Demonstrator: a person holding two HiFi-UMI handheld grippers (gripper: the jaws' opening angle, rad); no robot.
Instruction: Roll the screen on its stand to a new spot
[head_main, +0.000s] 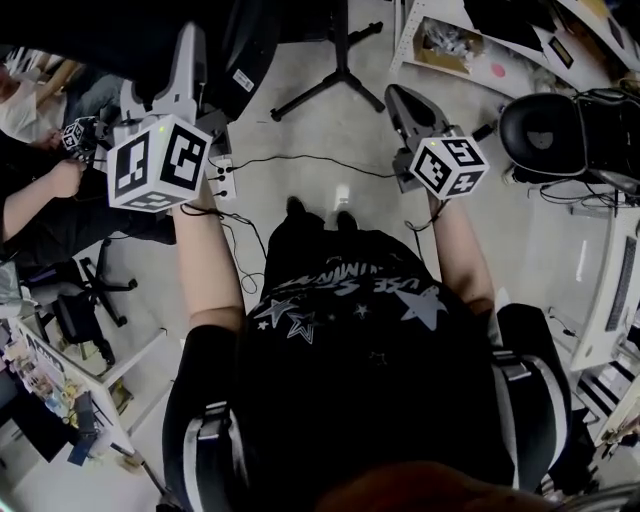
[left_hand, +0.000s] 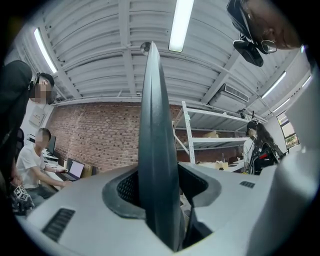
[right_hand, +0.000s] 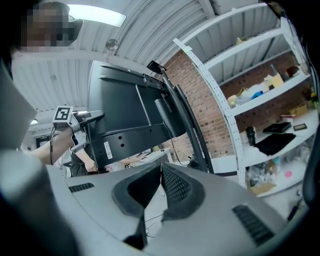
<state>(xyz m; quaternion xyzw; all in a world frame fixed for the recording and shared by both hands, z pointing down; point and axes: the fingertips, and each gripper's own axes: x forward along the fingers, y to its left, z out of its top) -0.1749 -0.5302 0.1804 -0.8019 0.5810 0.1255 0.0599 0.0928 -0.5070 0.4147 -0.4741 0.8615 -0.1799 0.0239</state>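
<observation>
Clamping the screen (left_hand: 152, 110) edge is the left claw (left_hand: 161, 190), while the right claw (right_hand: 160, 170) sits closed, empty

- I see the screen (right_hand: 125, 107) as black, with a small white label on its back.
- The left hand-held gripper (left_hand: 160, 186) and right hand-held gripper (right_hand: 160, 169) are pale grey with dark grey, mesh-textured pads.
- Each marker cube (head_main: 158, 162) is white with black square patterns.
- The floor (head_main: 330, 125) is pale grey, the brick wall (left_hand: 95, 135) red-brown and the shelving (right_hand: 220, 105) white.
- The shirt (head_main: 350, 320) is black with pale stars.
</observation>
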